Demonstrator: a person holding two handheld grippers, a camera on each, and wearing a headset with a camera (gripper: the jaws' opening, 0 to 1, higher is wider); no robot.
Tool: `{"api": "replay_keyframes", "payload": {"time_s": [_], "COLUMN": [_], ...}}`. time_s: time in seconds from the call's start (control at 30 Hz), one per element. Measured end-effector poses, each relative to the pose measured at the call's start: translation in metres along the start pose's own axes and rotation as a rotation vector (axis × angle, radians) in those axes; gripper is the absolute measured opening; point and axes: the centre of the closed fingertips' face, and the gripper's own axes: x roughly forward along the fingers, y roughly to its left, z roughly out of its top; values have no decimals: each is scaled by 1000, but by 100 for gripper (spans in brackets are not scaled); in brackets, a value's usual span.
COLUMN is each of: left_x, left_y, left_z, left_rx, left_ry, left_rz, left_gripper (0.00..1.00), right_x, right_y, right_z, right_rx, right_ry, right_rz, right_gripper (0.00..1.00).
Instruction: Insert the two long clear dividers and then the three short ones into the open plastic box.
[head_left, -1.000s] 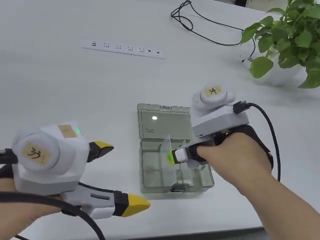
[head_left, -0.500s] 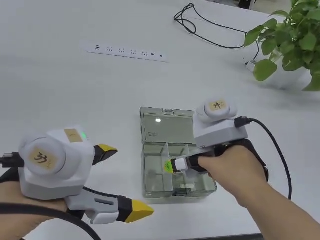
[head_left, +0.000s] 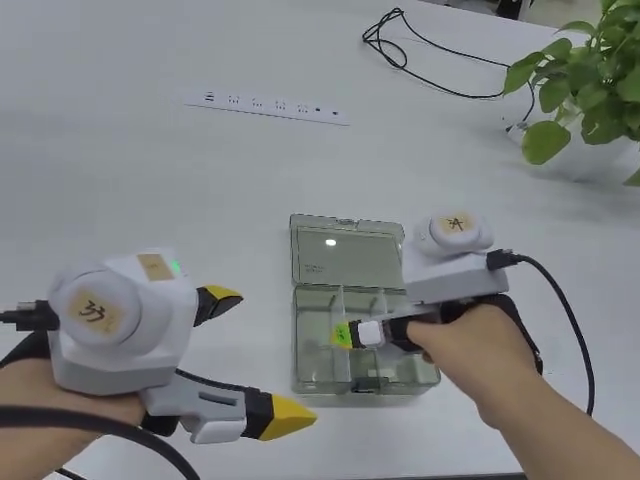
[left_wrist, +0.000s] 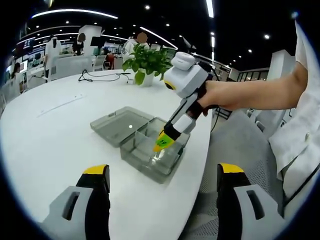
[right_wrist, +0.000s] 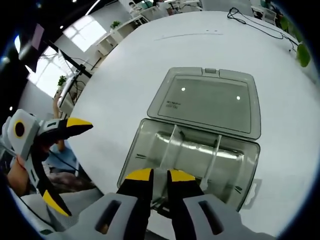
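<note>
Lying open on the white table (head_left: 150, 180): plastic box (head_left: 300, 340), lid (head_left: 345, 255) flat on its far side. Reaching down into the box's middle: right gripper (right_wrist: 160, 175), jaws pressed onto the near end of a clear divider (right_wrist: 169, 145) standing upright across the box. Standing inside the box just beside that one: a second divider (right_wrist: 212, 160). Hovering left of the box, apart from it: left gripper (head_left: 262, 355), jaws spread wide.

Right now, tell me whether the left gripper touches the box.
Apart. In the left gripper view the left gripper, jaws open, sits short of the box, with bare table between them.
</note>
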Motion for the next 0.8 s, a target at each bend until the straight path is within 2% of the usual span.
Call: {"api": "replay_keyframes", "payload": {"time_s": [0.27, 0.63, 0.8], "left_x": [-6, -15, -19], "left_y": [-3, -8, -12], "left_z": [1, 6, 9], "left_rx": [-7, -22, -31], "left_ry": [-2, -9, -16], "left_rz": [30, 87, 121], "left_gripper": [90, 90, 90], "right_x": [-5, -28, -39], "right_y": [4, 12, 21], "right_z": [1, 15, 19], "right_rx": [7, -24, -42], "right_ry": [-29, -105, -131], "right_rz": [38, 105, 160], "right_gripper": [15, 22, 25]}}
